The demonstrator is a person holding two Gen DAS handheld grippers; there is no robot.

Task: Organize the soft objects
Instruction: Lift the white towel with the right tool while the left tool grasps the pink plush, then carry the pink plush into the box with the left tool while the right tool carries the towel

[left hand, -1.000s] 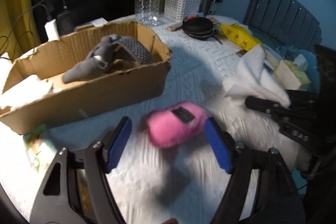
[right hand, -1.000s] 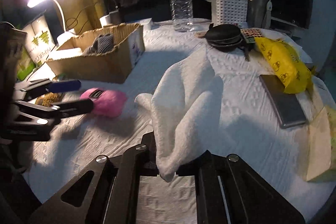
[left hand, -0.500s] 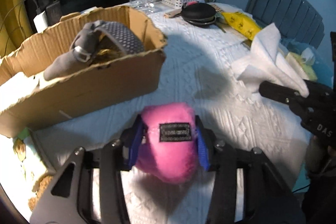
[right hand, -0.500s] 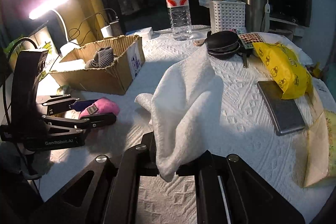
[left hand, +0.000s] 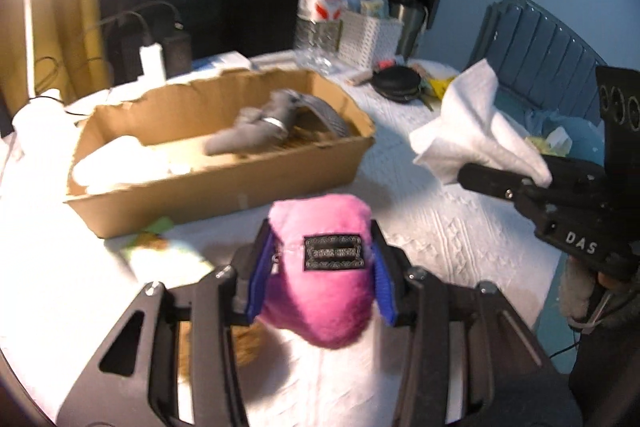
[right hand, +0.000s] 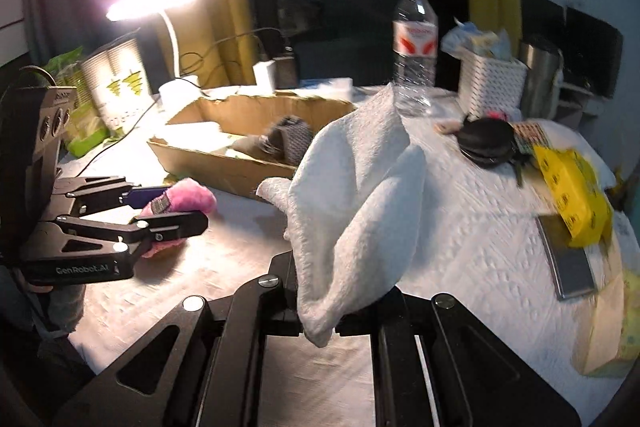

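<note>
The left gripper (right hand: 172,203) reads "GenRobot.AI"; the right gripper (left hand: 500,183) reads "DAS".

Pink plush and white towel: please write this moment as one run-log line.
left claw: shut on pink plush | right claw: shut on white towel | cardboard box: holds gray items

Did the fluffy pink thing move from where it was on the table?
Yes. The left claw has lifted the pink plush toy off the white tablecloth and nearer the cardboard box.

Right claw (right hand: 320,307) clamped white towel (right hand: 356,195). Left of it, left claw (right hand: 168,211) pinched pink plush (right hand: 186,199); cardboard box (right hand: 240,163) beyond.
</note>
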